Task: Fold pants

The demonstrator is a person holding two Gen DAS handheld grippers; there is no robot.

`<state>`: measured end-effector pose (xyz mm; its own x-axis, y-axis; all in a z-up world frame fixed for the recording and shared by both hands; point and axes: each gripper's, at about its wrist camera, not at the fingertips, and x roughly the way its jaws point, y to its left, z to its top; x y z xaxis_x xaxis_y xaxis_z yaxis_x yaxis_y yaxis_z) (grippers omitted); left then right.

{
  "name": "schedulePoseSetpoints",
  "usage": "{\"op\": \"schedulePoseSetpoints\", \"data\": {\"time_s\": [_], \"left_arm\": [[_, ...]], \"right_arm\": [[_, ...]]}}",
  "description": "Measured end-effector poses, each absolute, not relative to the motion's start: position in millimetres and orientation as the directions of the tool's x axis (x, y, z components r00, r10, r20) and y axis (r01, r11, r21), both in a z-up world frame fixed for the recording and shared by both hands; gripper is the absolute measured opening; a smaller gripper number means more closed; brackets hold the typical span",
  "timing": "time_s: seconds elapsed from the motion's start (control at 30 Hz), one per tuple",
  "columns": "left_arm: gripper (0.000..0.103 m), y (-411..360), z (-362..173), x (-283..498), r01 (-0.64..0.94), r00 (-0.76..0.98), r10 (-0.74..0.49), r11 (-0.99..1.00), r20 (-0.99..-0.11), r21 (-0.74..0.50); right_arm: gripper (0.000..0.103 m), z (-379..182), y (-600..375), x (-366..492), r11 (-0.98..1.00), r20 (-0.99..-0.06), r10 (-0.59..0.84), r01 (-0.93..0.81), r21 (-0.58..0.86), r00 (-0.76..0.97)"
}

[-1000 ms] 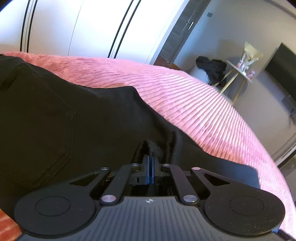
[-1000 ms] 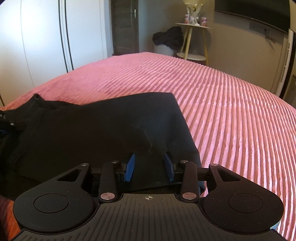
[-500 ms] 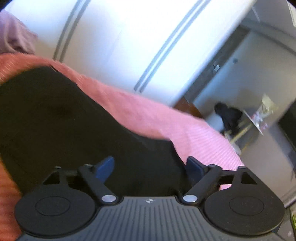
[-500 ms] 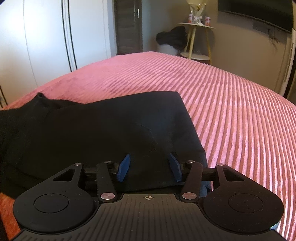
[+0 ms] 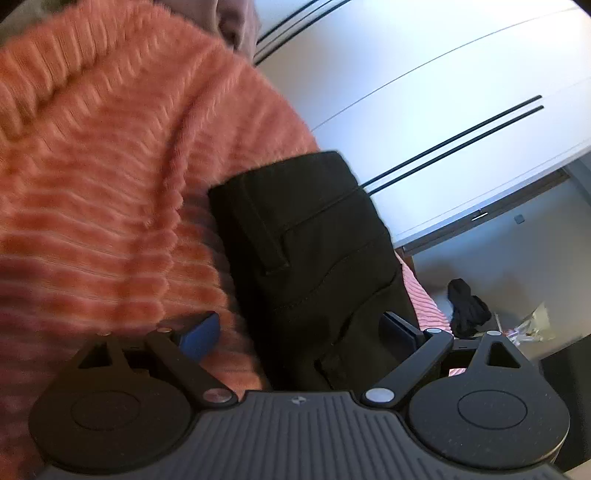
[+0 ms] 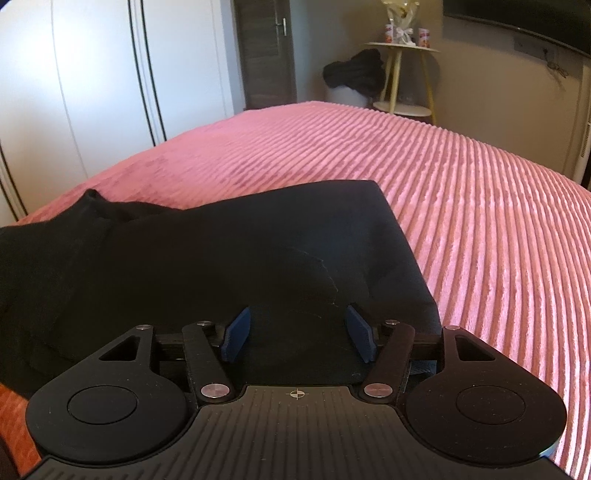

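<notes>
Now the folded black cotton pants [image 6: 229,266] lie on the pink ribbed bedspread [image 6: 461,192]; left gripper [image 5: 301,330] and right gripper [image 6: 299,334] fingers are both spreading, pinching nothing.

Setting: home bedroom. Bed [image 6: 461,192] with pink ribbed cover, white wardrobe doors [image 6: 92,74], wooden door [image 6: 266,51], round side table [image 6: 402,50], wall television [image 6: 517,22].

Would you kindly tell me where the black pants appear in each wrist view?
Left wrist: black pants run from centre down to the bottom, right of middle.
Right wrist: they fill the lower left and centre.
Shared landmark: the dark clothes pile beside the side table.
</notes>
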<state>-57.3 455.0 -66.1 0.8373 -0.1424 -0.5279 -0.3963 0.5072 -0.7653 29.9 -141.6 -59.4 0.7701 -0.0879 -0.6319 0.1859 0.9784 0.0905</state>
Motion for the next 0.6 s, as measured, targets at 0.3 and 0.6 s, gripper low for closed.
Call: {"op": "schedulePoseSetpoints", "data": {"time_s": [0.3, 0.6], "left_arm": [[0.086, 483, -82, -24, -0.334, 0.889, -0.156, 0.425, -0.431, -0.842], [0.03, 474, -63, -36, -0.229, 0.931, -0.119, 0.543, -0.344, -0.808]], "right_arm": [[0.069, -62, -139, 33, 0.98, -0.63, -0.109, 0.19, 0.062, 0.769], [0.072, -64, -140, 36, 0.98, -0.628, -0.113, 0.19, 0.056, 0.77]]}}
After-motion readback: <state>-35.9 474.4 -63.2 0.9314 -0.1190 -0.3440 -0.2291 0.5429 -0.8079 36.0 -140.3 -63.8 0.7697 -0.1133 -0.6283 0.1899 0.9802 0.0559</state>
